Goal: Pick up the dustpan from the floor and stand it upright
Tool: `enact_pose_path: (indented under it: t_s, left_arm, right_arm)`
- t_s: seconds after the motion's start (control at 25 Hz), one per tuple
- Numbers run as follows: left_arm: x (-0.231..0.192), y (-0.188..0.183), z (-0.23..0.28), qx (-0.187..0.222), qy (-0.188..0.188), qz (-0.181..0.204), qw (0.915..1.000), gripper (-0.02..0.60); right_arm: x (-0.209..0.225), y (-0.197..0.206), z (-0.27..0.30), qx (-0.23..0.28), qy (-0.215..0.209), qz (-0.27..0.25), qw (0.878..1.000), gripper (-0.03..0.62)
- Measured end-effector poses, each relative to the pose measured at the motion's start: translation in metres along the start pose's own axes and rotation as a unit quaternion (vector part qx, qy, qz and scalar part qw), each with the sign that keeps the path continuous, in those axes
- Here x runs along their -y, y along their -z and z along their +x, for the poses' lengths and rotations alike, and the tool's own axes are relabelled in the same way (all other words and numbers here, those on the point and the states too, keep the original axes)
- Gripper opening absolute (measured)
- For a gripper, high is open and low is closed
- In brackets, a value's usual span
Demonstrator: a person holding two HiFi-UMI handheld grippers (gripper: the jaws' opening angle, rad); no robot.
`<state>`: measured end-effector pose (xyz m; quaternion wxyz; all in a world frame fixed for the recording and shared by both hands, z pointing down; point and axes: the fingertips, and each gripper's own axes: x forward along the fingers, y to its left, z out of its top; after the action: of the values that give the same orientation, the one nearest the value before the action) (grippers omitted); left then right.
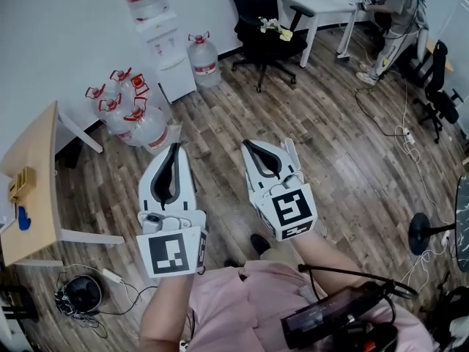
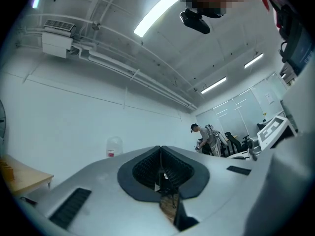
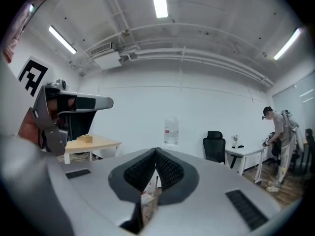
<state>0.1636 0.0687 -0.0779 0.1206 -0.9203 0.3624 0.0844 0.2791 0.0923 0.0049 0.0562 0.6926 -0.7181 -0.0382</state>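
A wood-plank floor [image 1: 337, 149] runs out under white walls. Nearest, the left gripper [image 1: 175, 146] and right gripper [image 1: 248, 144] are held side by side, apart, both aimed forward over the floor. Each one's jaws are pressed together at the tips with nothing between them, as the left gripper view [image 2: 160, 149] and right gripper view [image 3: 156, 150] show. Where the dustpan lies, or which way it points, cannot be told from these views. Ahead and left of the left gripper sits a cluster of water jugs [image 1: 128, 112], beyond them a water dispenser [image 1: 172, 57]. Far ahead of the right gripper stand a black office chair [image 1: 260, 13] and a white desk [image 1: 322, 2].
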Motion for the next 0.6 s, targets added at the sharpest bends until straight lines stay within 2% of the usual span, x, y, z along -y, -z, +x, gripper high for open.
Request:
enact_pose_path:
  t_s: [0.6]
  left_arm:
    - [0.019,-0.007,0.009,0.014,0.015,0.012,0.9997,0.015]
  right_arm:
    - [0.008,-0.019,-0.007,0.023,0.000,-0.009,1.000,0.000]
